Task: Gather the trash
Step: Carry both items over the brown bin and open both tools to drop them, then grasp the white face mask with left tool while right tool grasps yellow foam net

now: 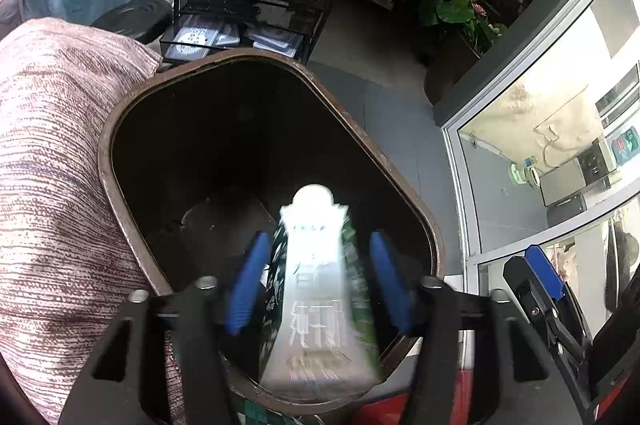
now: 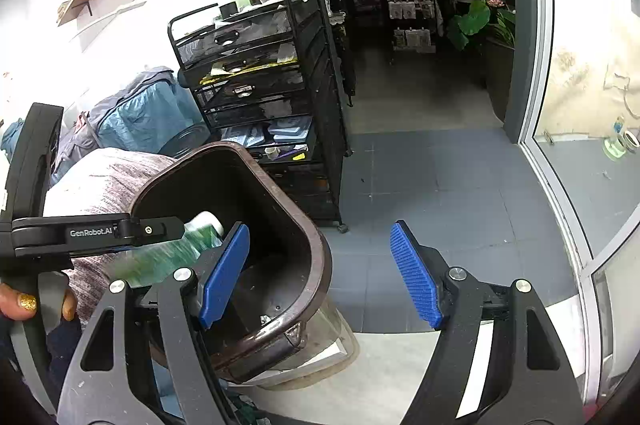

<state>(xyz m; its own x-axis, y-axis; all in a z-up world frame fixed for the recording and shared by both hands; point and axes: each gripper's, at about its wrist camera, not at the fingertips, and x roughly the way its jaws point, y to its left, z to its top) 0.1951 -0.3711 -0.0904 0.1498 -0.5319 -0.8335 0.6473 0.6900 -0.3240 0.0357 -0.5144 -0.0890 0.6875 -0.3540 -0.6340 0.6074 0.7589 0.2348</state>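
The left gripper [image 1: 316, 281] hangs over the mouth of a dark brown bin [image 1: 132, 105]. A white and green bottle [image 1: 320, 289], blurred, sits between its blue pads [image 1: 246, 285], cap pointing down into the bin; a gap shows on both sides, so the pads do not press on it. The right gripper [image 2: 320, 273] stands wide apart and holds nothing, its left finger just over the bin's rim, above grey floor tiles [image 2: 440, 185]. A black mesh drawer cart [image 2: 260, 85] stands behind the bin, a striped pink cushion [image 1: 52, 165] beside it.
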